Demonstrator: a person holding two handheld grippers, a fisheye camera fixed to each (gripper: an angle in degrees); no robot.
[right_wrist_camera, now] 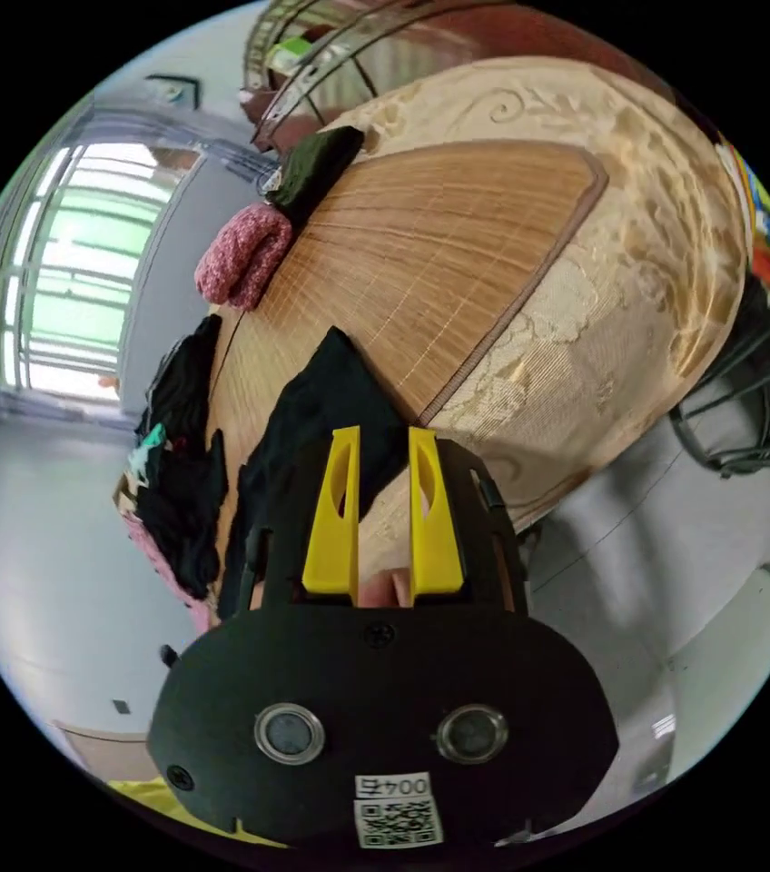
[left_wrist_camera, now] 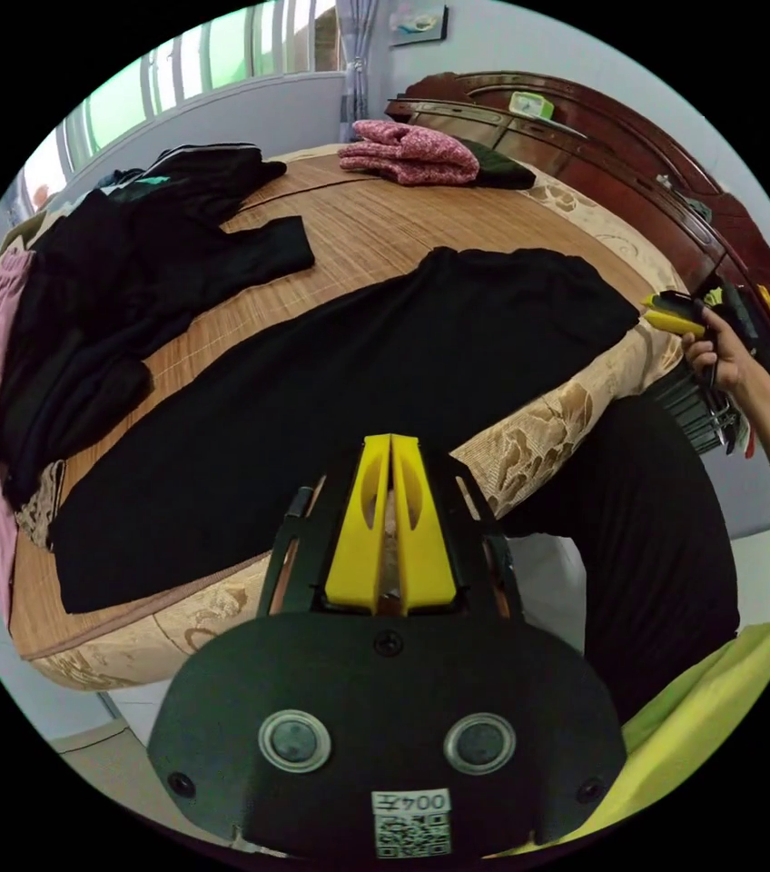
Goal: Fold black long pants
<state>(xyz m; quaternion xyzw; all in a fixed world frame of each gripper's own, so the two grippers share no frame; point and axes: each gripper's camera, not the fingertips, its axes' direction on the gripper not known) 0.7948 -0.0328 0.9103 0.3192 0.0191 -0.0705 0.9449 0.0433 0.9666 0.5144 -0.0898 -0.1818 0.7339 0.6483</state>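
Pants (left_wrist_camera: 330, 391): spread flat on mat just ahead of your left gripper (left_wrist_camera: 391, 445), jaws together, empty | right gripper (right_wrist_camera: 383, 436) parted, empty, at waist corner | soft, limp; pinch hem and waist edges.

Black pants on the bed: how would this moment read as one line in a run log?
black pants: spread flat on bed mat | left gripper: shut, holding nothing | right gripper: open at pants' corner | fold: not started
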